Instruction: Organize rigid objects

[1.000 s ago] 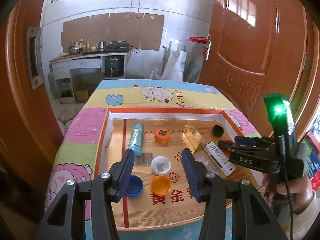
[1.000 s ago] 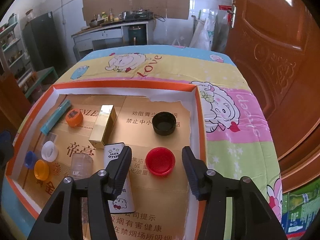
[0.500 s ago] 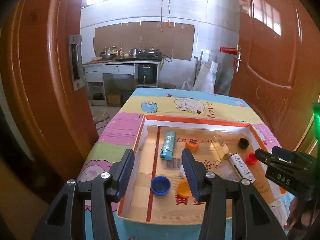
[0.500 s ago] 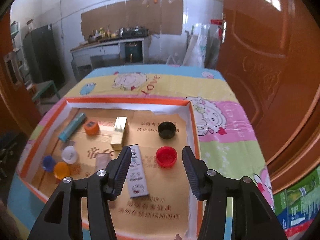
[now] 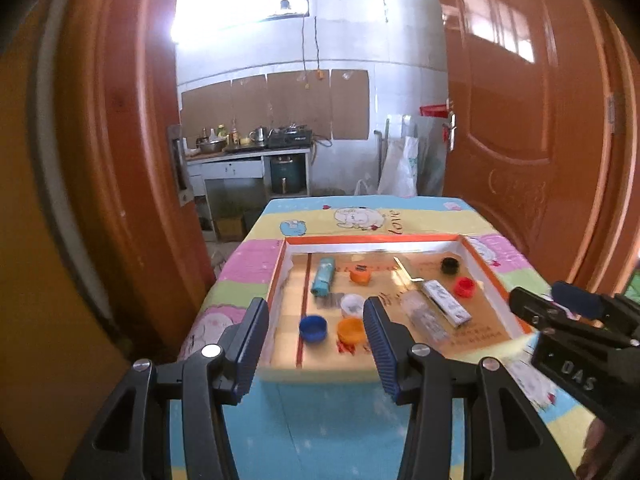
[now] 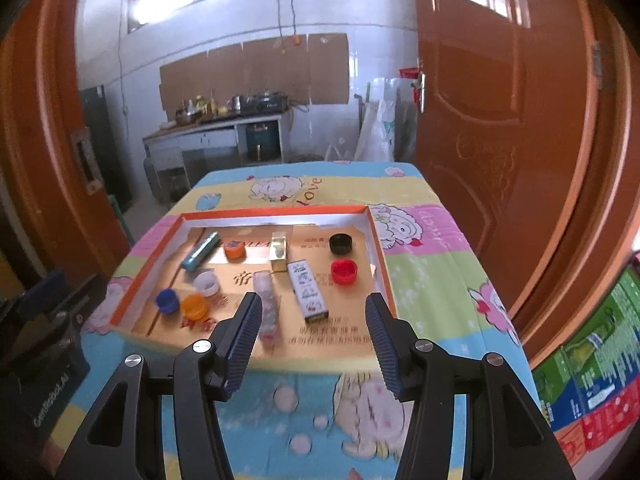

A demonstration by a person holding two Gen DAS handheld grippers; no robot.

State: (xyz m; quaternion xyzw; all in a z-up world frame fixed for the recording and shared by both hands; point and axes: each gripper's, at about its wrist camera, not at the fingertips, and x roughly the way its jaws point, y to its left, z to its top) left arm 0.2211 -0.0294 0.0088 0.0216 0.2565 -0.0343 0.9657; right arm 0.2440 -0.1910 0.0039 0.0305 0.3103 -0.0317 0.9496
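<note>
An orange-rimmed cardboard tray lies on the table with loose items in it. At its left: blue cap, orange cap, white cap, teal tube, orange lid. At its right: gold box, white box, clear bottle, black cap, red cap. My left gripper and right gripper are open, empty, and held back over the tray's near edge.
The table wears a cartoon-print cloth. Orange wooden doors stand on both sides. A kitchen counter stands at the far wall. Green cartons sit low on the right.
Both grippers have pulled back and up, away from the tray, so the tray looks smaller and farther. Both stay open and empty. The items in the tray have not moved.
</note>
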